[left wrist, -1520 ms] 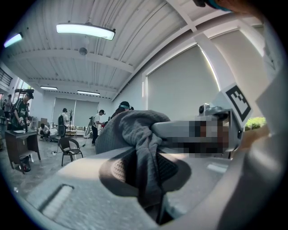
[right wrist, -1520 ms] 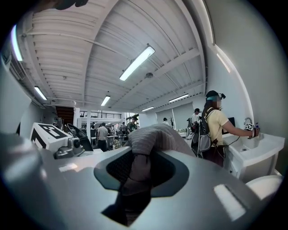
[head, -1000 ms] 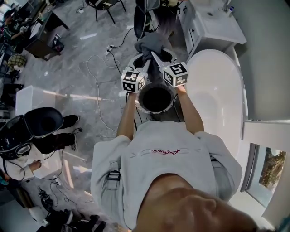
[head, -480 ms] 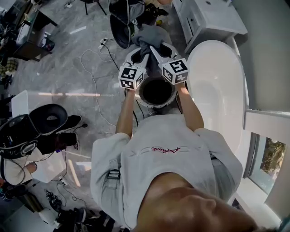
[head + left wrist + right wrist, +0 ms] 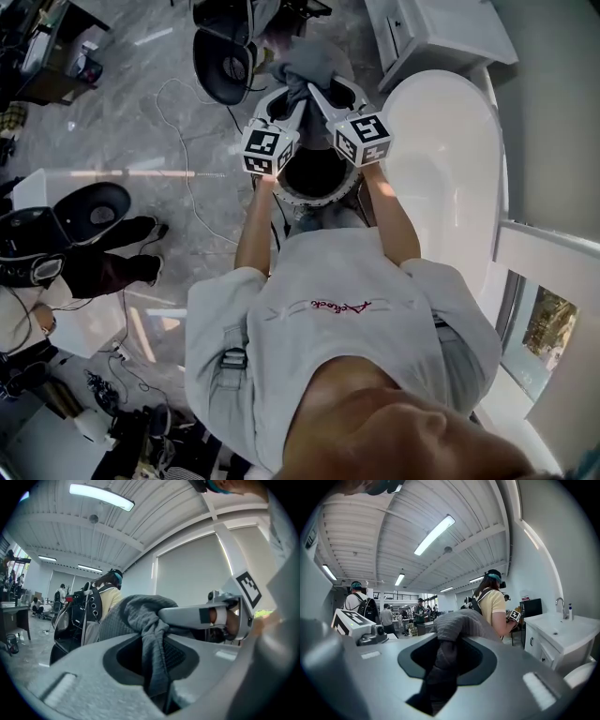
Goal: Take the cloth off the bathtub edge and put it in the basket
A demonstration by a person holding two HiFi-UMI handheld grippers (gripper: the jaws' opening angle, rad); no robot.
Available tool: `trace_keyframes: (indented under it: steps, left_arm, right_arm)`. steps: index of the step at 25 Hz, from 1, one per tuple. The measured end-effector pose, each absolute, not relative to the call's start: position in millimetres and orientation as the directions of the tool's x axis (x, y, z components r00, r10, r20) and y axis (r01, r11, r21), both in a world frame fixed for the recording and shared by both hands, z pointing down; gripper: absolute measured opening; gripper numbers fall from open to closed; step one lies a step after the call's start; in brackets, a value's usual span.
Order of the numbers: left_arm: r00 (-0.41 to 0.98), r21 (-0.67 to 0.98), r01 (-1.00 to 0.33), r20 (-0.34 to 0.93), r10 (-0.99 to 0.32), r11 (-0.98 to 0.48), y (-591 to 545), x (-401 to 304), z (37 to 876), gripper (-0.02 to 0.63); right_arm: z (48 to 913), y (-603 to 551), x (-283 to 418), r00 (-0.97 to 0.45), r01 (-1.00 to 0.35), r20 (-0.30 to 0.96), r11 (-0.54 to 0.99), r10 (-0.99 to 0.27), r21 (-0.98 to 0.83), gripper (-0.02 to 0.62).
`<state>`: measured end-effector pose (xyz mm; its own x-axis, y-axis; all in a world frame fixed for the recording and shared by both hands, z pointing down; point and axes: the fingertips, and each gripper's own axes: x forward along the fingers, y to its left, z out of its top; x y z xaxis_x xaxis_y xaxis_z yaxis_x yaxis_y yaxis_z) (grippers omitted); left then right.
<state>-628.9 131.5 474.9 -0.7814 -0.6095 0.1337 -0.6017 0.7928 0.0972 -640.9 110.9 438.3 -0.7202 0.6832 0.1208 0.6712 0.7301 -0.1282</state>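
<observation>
A grey cloth (image 5: 314, 67) hangs bunched between my two grippers, just past the far rim of the round dark basket (image 5: 291, 195). My left gripper (image 5: 286, 101) and right gripper (image 5: 325, 97) point away from me, side by side, each shut on a fold of the cloth. In the left gripper view the cloth (image 5: 140, 616) drapes over the jaws, a strand running down between them at the left gripper (image 5: 157, 667); the right gripper (image 5: 206, 616) shows beside it. The right gripper view has the cloth (image 5: 457, 625) pinched in the right gripper (image 5: 440, 667). The white bathtub (image 5: 450, 178) lies to the right.
A black chair (image 5: 225, 61) stands just beyond the cloth, and a white sink cabinet (image 5: 441, 33) sits at the back right. Cables (image 5: 187, 141) trail over the grey floor at left. A person (image 5: 66, 253) sits at far left. More people (image 5: 492, 602) stand ahead.
Both grippers have moved together with the cloth, slightly forward and lower by the basket's far rim. The head camera has shifted, sliding the floor scene up and to the left.
</observation>
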Motion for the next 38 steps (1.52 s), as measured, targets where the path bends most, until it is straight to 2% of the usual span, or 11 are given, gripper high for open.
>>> trace_keyframes:
  steps: [12,28,38]
  left_arm:
    - [-0.797,0.172,-0.540,0.211,-0.566,0.824,124.3,-643.1,543.6,0.075]
    - [-0.774,0.315,-0.414,0.372,-0.513,0.854,133.4,-571.8,658.8,0.075]
    - [-0.741,0.412,-0.349,0.429,-0.517,0.842,129.3,-536.4,716.1,0.075]
  right_arm:
    - [508.0,105.4,-659.9,-0.659,0.701,0.193,0.687,0.727,-0.193,0.106]
    - [626.5,117.6,-596.9,-0.539,0.692,0.344,0.637,0.769,-0.339,0.104]
    - [685.7,116.8,-565.7,-0.482,0.668,0.421,0.633,0.769,-0.391,0.104]
